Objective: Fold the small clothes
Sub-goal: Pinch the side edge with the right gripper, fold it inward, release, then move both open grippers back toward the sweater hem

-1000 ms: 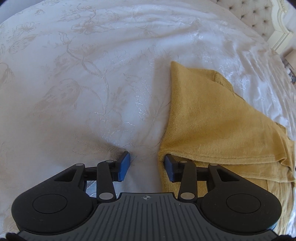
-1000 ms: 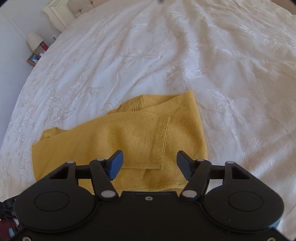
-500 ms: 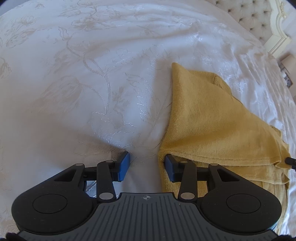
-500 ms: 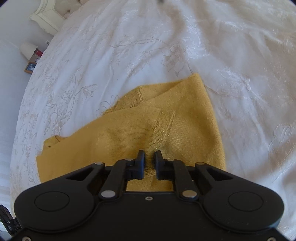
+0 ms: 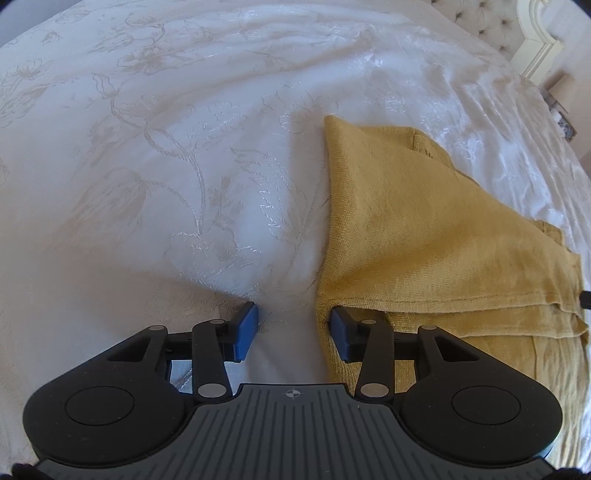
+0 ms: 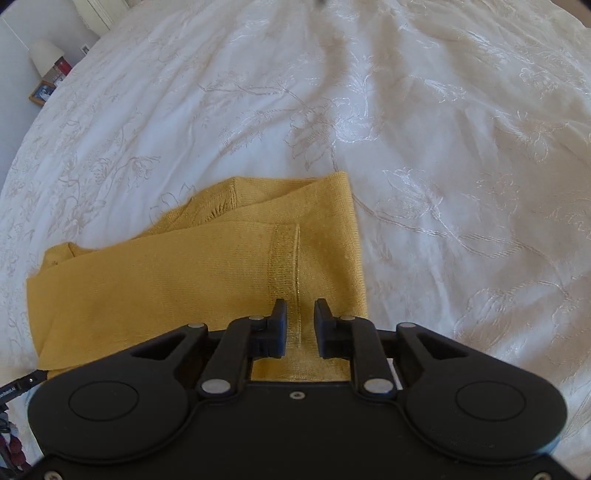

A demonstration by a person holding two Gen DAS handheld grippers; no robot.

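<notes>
A mustard yellow knit garment (image 5: 424, 240) lies partly folded on the white bedspread (image 5: 166, 166). My left gripper (image 5: 291, 332) is open at the garment's near left corner; its right finger (image 5: 341, 334) is tucked under the folded edge, its left finger on the bedspread. In the right wrist view the same garment (image 6: 184, 273) lies with a ribbed sleeve cuff (image 6: 288, 266) folded over it. My right gripper (image 6: 300, 328) is shut on the cuff's ribbed band at the garment's near edge.
The embroidered white bedspread (image 6: 443, 147) spreads all around the garment. A tufted headboard (image 5: 487, 22) is at the far right of the left view. A bedside table with a lamp (image 6: 46, 57) and a picture frame stands at the far left of the right view.
My right gripper went from wide open to shut on the sleeve cuff, then drew the cuff a little. The left gripper stayed open at the corner, shifting slightly.
</notes>
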